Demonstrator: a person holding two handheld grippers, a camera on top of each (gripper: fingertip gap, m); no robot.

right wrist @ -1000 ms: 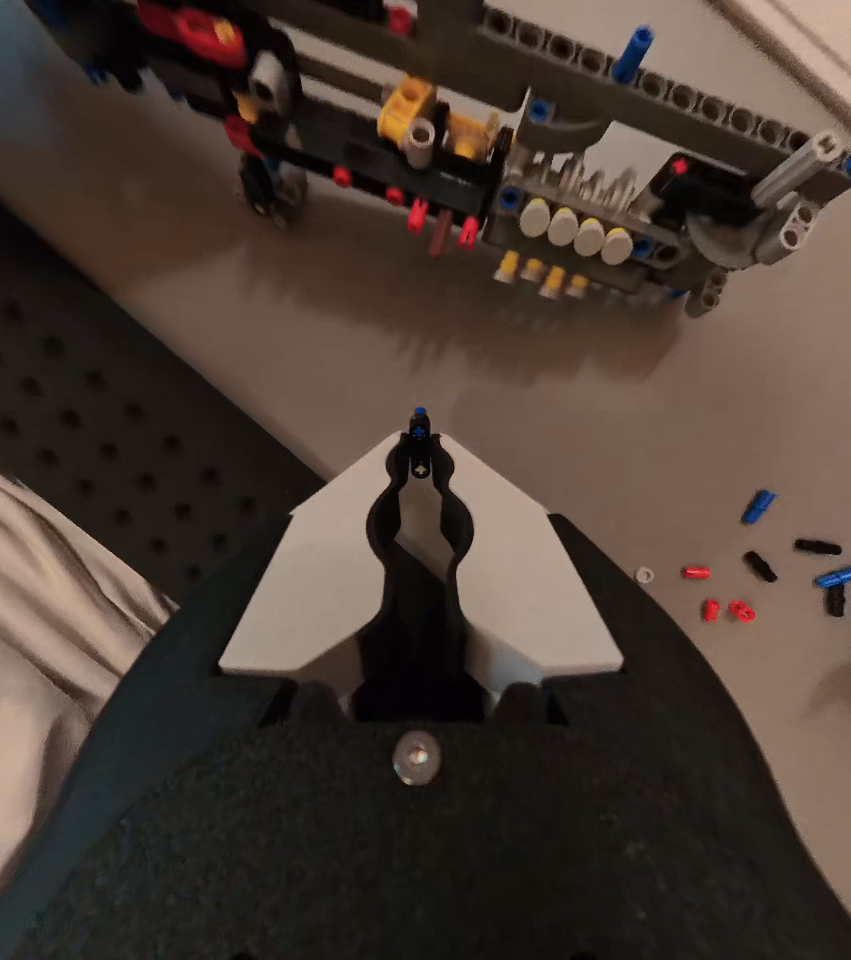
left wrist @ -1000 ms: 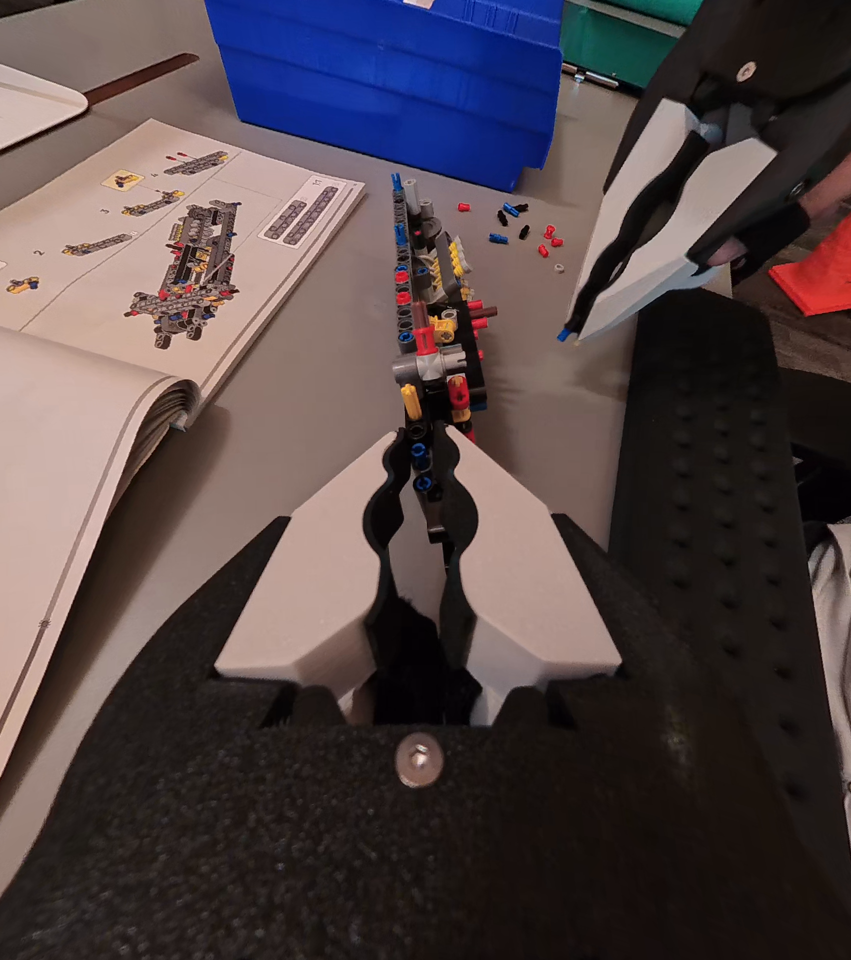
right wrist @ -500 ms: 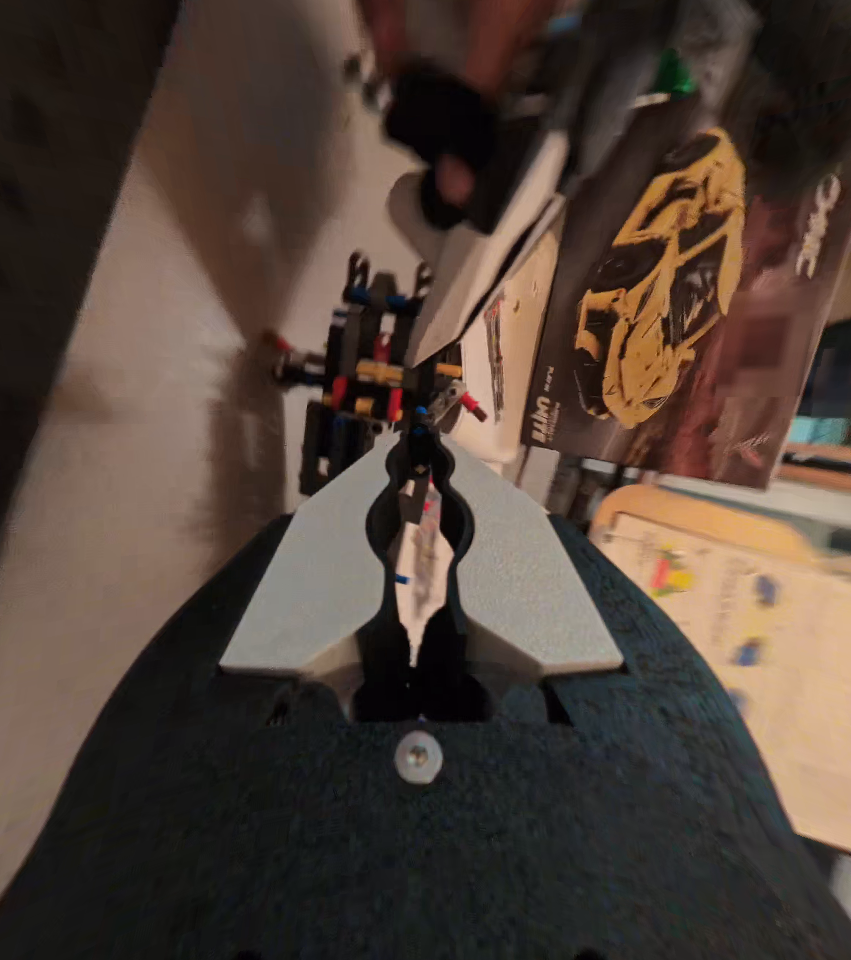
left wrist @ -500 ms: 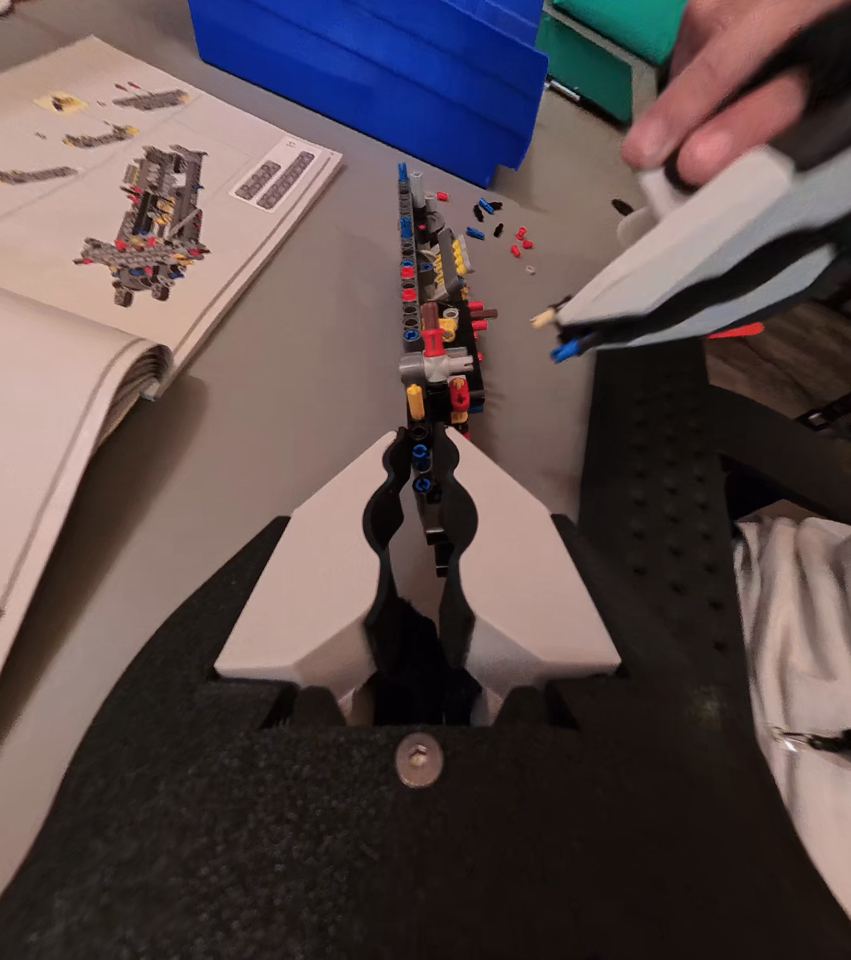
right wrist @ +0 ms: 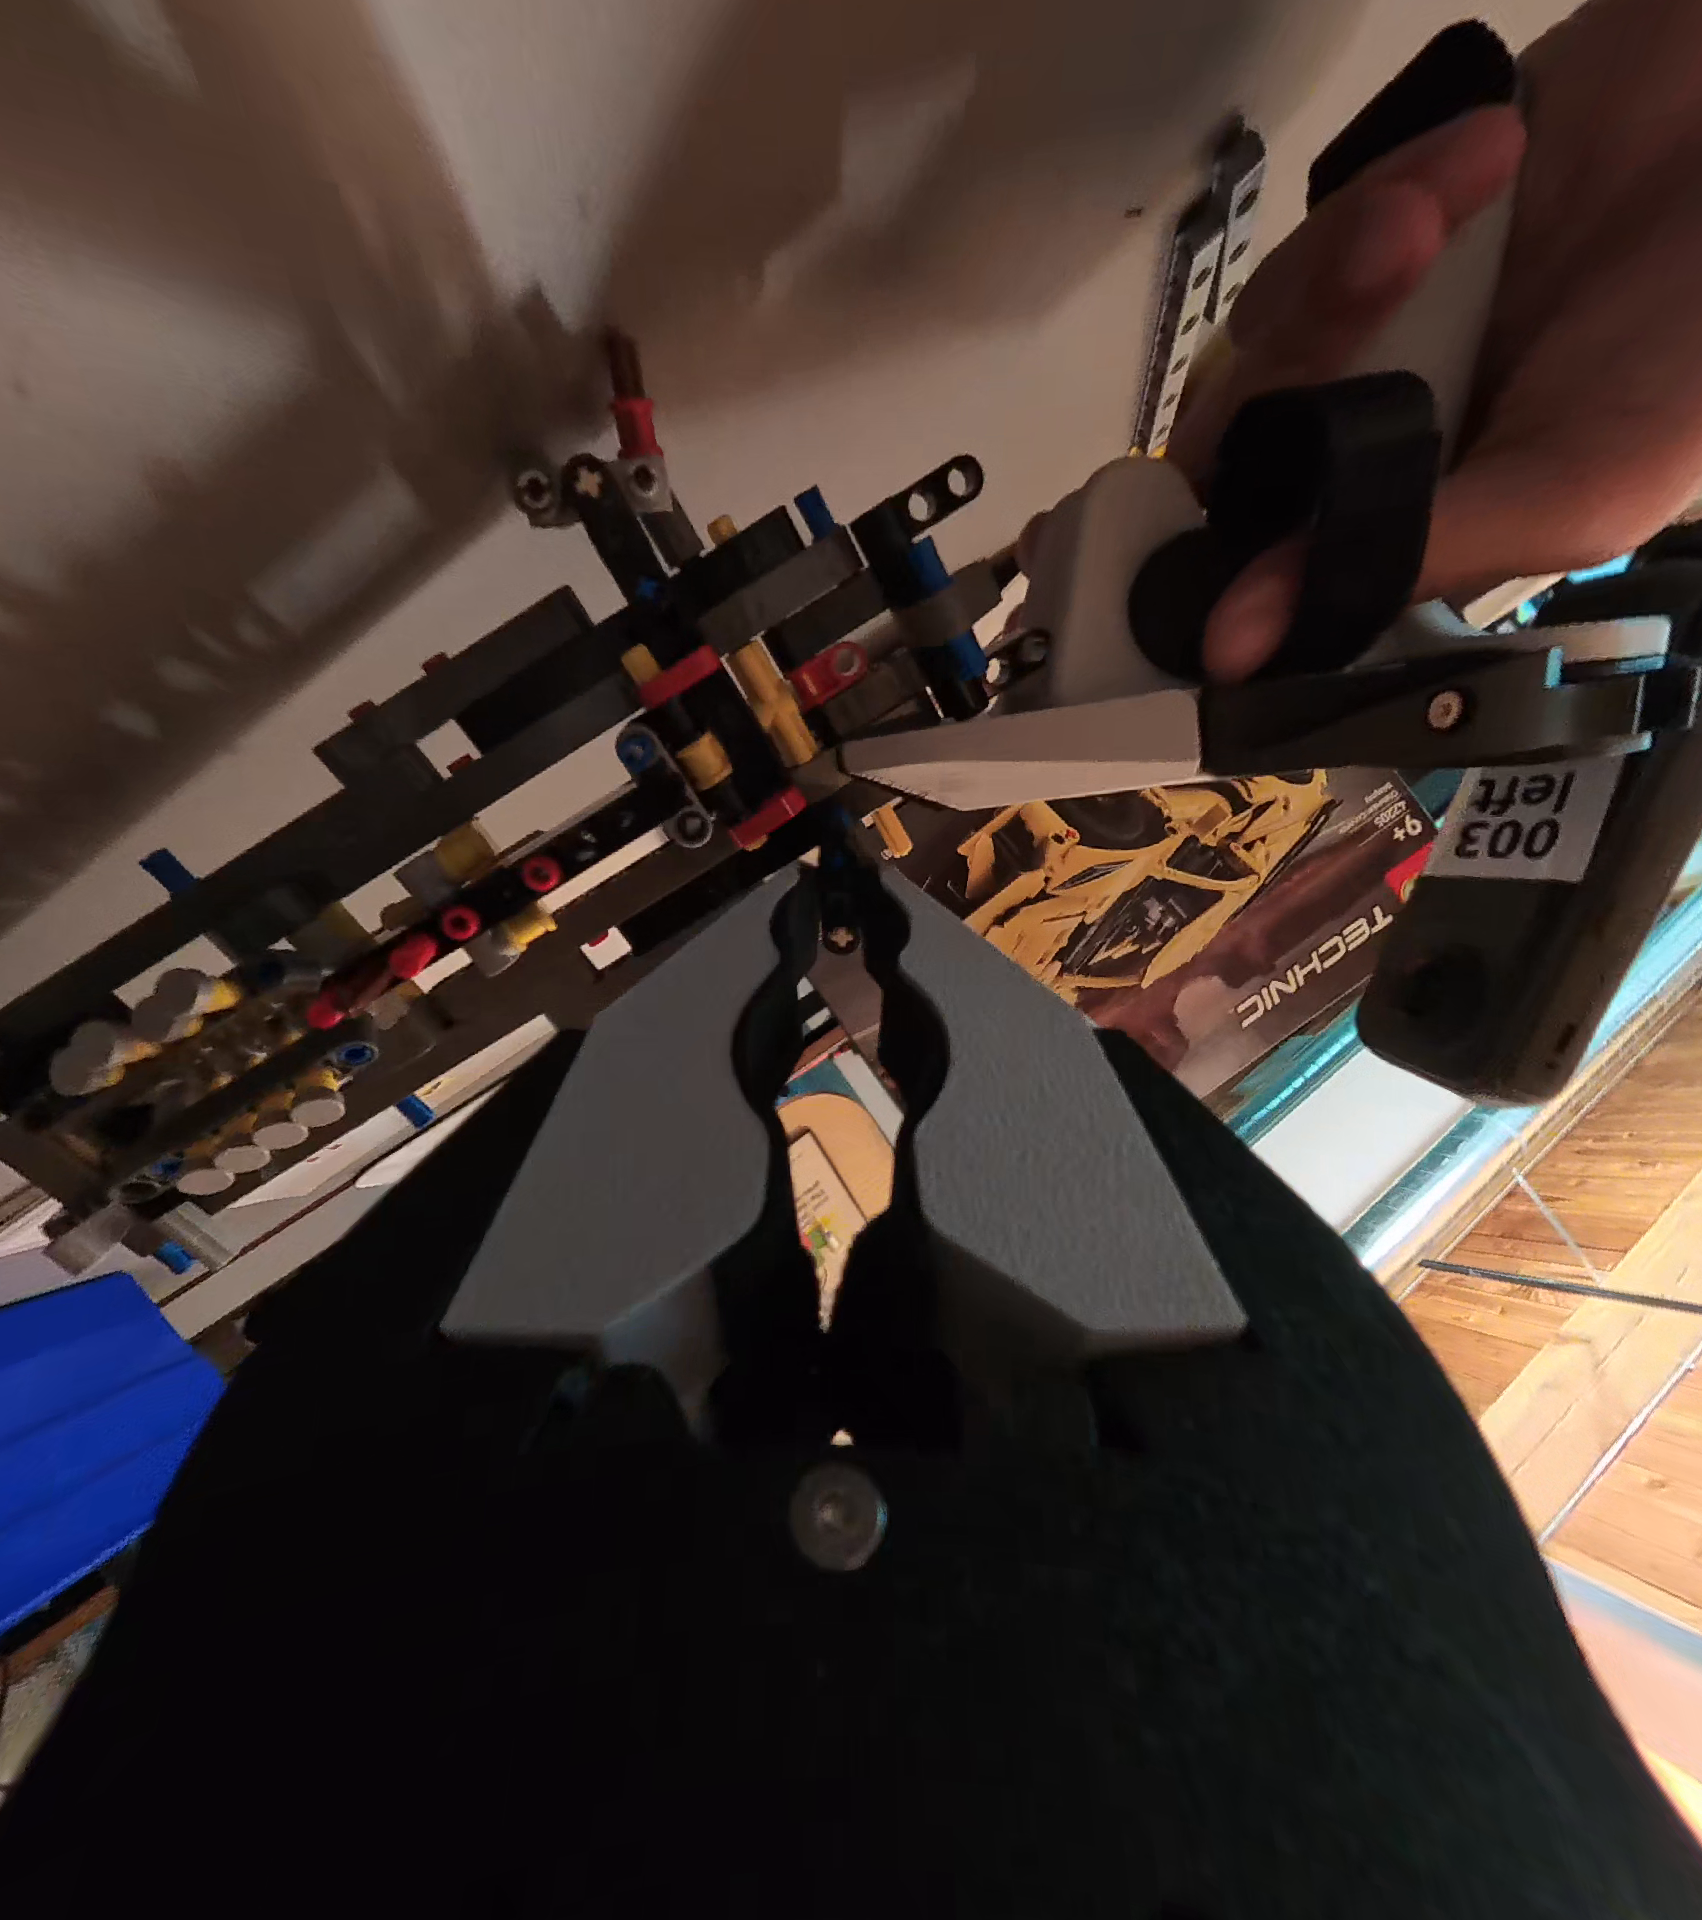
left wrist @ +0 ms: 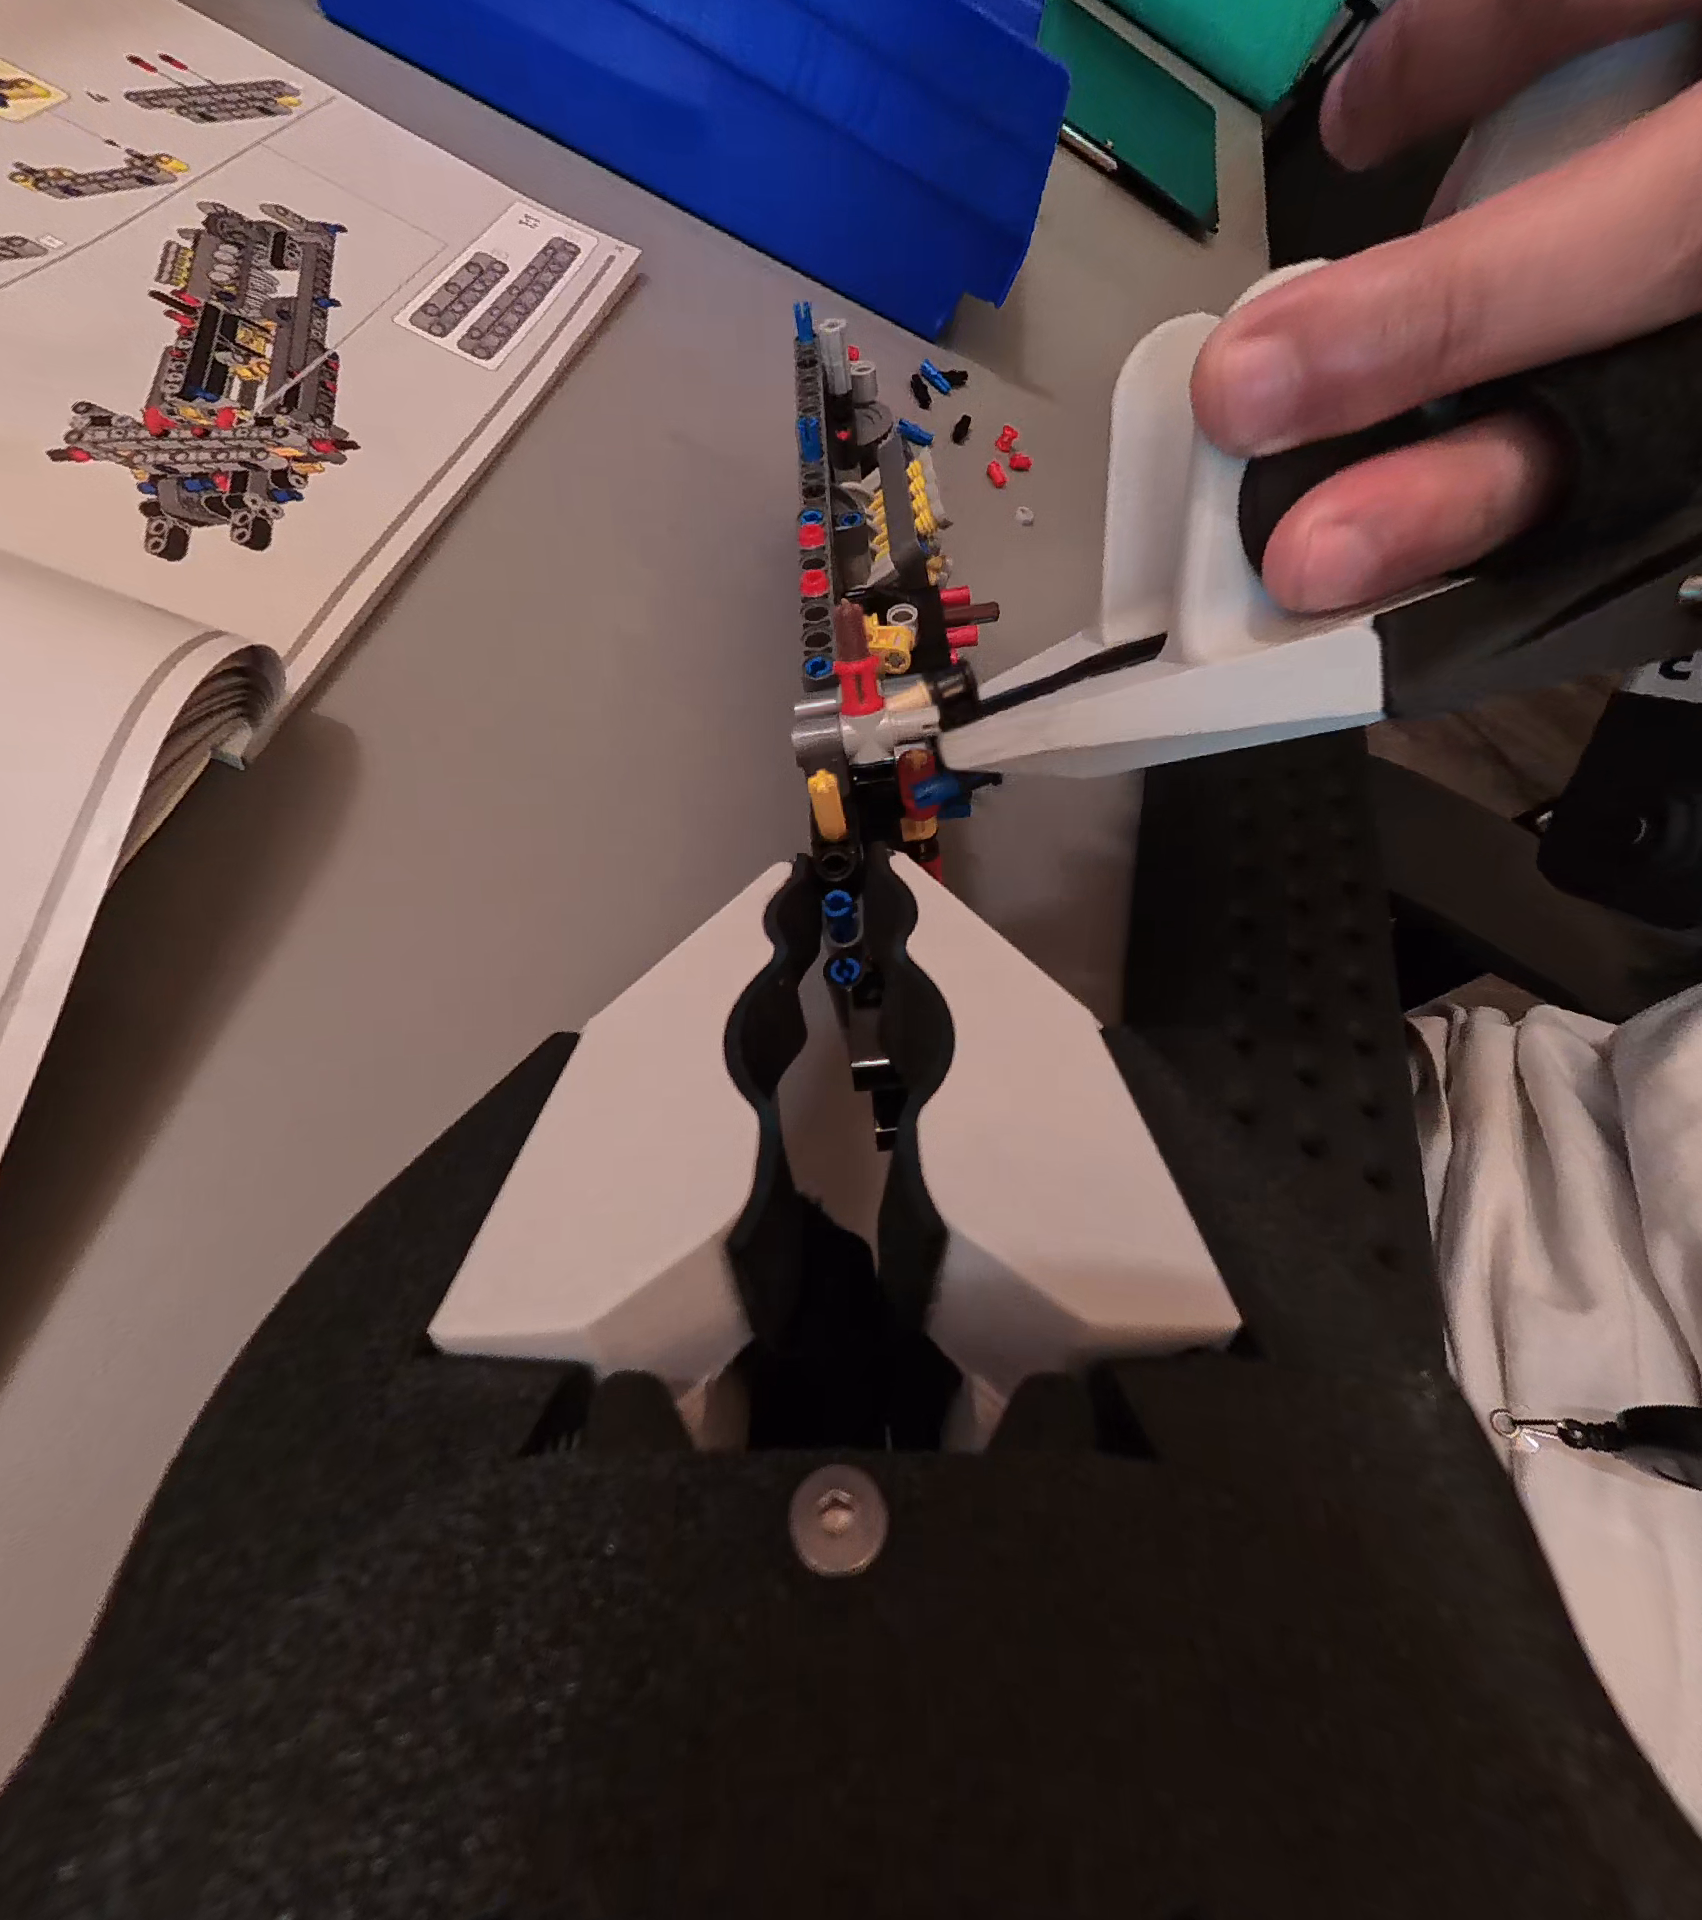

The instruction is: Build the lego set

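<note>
Spanning the grey bench lengthwise: long lego chassis, near end clamped between left gripper fingers. Right gripper fingers pinched on small blue-tipped pin at chassis side. Advise: steady the chassis, align pin square to hole, press straight, avoid twisting.

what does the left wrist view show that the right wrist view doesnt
Only the left wrist view: the open manual and loose pins on the table. Only the right wrist view: the set's box and wood floor. Both: the lego frame, the left gripper clamping its end, the right gripper at its side, blue bins.
</note>
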